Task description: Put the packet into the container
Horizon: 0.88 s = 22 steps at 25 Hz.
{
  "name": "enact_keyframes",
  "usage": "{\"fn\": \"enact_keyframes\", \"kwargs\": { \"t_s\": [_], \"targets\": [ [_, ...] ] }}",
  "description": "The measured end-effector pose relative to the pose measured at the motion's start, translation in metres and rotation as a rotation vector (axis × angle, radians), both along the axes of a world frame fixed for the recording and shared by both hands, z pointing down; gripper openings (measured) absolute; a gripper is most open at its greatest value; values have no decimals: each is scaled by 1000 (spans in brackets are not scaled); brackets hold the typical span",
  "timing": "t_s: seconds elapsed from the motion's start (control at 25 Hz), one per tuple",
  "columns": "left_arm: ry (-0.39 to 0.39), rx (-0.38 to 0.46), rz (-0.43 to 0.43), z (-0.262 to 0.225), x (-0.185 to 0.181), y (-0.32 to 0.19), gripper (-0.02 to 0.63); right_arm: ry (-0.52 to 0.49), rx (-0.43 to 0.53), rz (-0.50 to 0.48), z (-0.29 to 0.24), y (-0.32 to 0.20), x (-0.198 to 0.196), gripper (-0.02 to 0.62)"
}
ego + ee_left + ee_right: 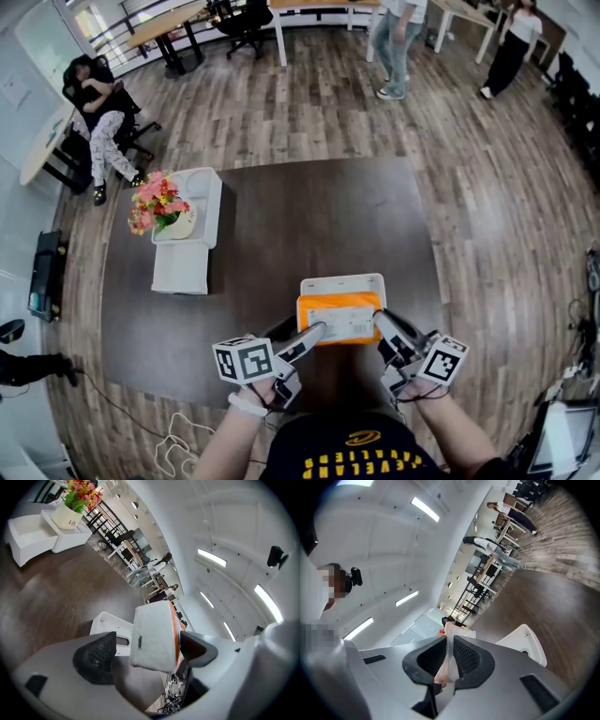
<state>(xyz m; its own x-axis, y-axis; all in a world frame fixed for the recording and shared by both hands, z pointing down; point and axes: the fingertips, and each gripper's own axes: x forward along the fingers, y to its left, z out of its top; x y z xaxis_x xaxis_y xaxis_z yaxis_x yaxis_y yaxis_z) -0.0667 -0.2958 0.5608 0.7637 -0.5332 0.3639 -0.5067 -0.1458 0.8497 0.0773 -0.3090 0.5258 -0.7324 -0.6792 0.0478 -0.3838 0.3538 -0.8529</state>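
Note:
An orange packet (339, 317) with a white label hangs just above a white container (342, 282) at the near edge of the dark table (281, 225). My right gripper (382, 323) holds its right end. In the right gripper view the jaws (449, 656) are shut on the packet's thin sealed edge (451, 641), with the container (525, 641) below. My left gripper (315, 336) is at the packet's left end. In the left gripper view its jaws (147, 651) stand wide around the packet (154, 634). A gap shows between the left pad (96, 656) and the packet. The container (108, 623) lies behind.
A white tiered stand (187, 234) with a pot of flowers (159, 206) stands at the table's far left. Chairs, desks and several people are on the wooden floor beyond. Cables (173, 441) lie on the floor at the near left.

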Motion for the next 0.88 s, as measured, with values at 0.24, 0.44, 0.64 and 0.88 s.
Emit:
{"fn": "enact_keyframes", "kwargs": {
  "t_s": [0.24, 0.44, 0.64, 0.88],
  "targets": [
    [-149, 114, -26, -3, -19, -19, 356, 15, -30, 19, 15, -10, 10, 52],
    [-169, 96, 34, 12, 1, -20, 185, 30, -65, 26, 31, -19, 14, 52],
    [-208, 49, 34, 31, 7, -28, 155, 73, -84, 11, 48, -29, 19, 52],
    [-247, -12, 20, 54, 8, -36, 149, 172, -141, -36, 74, -41, 18, 54]
  ]
}}
